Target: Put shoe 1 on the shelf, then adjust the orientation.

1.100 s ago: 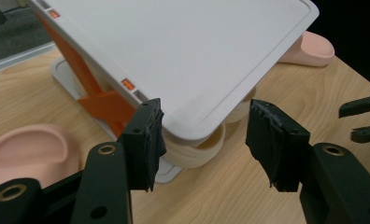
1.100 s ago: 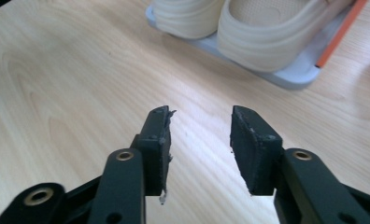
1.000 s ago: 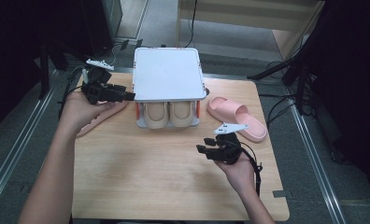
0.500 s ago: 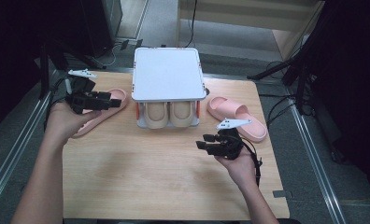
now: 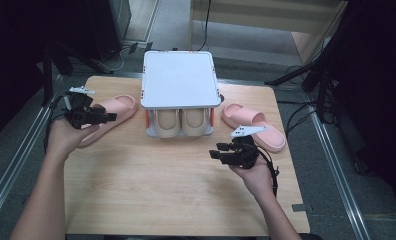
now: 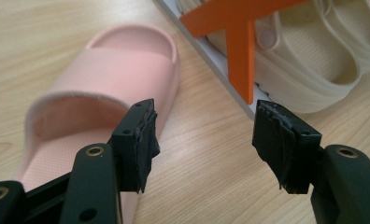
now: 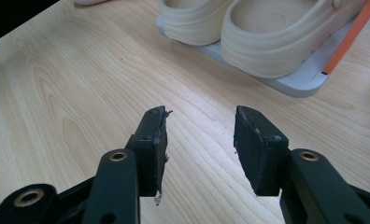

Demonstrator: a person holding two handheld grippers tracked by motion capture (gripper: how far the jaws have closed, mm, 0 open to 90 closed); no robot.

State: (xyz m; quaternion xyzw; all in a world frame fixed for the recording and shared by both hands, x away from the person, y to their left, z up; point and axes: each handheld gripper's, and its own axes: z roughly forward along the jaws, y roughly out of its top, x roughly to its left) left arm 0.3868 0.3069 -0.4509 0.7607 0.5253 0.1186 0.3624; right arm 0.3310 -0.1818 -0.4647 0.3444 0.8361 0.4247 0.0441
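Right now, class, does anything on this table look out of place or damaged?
Yes. The two pink slippers are split up: the left pink slipper and the right pink slipper flank the rack, lying askew. The left gripper has frayed pads.

Right gripper [image 7: 199, 149]: two black jaws standing apart, nothing between them, worn pads, hovering over bare wood.
Table [image 7: 71, 107]: pale wood grain.
Cream clogs [image 7: 248, 32]: a pair side by side, heels toward the gripper, resting on a shelf.
Grey shelf [image 7: 297, 84]: low, on the table beyond the jaws.
Orange strut [image 7: 349, 35]: slanting at the shelf's right end.
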